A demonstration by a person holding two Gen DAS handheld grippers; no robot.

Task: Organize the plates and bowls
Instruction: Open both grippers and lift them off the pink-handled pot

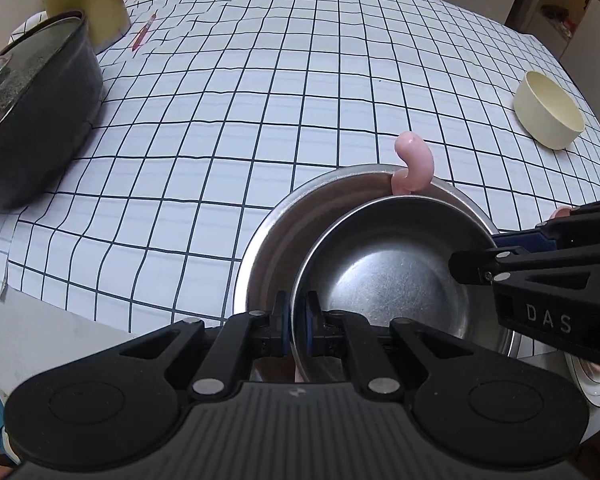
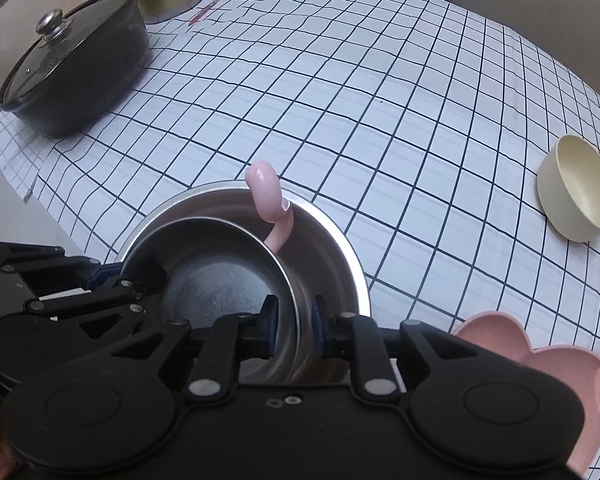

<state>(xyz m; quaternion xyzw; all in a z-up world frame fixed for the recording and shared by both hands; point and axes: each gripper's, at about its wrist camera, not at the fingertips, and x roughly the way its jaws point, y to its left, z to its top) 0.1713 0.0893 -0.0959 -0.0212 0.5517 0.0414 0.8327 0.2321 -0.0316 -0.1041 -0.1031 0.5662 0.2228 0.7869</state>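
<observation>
Our left gripper and right gripper are matte black, with ribbed housings, round silver pivot pins and blue finger pads. One finger carries pale "DAS" lettering, and bare skin peeks behind.

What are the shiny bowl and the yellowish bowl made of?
The small steel bowl looks like brushed stainless steel: grey, with blurry reflections. The cream bowl looks like matte plastic or maybe ceramic: flat colour, no sparkle. I can't tell which.
</observation>
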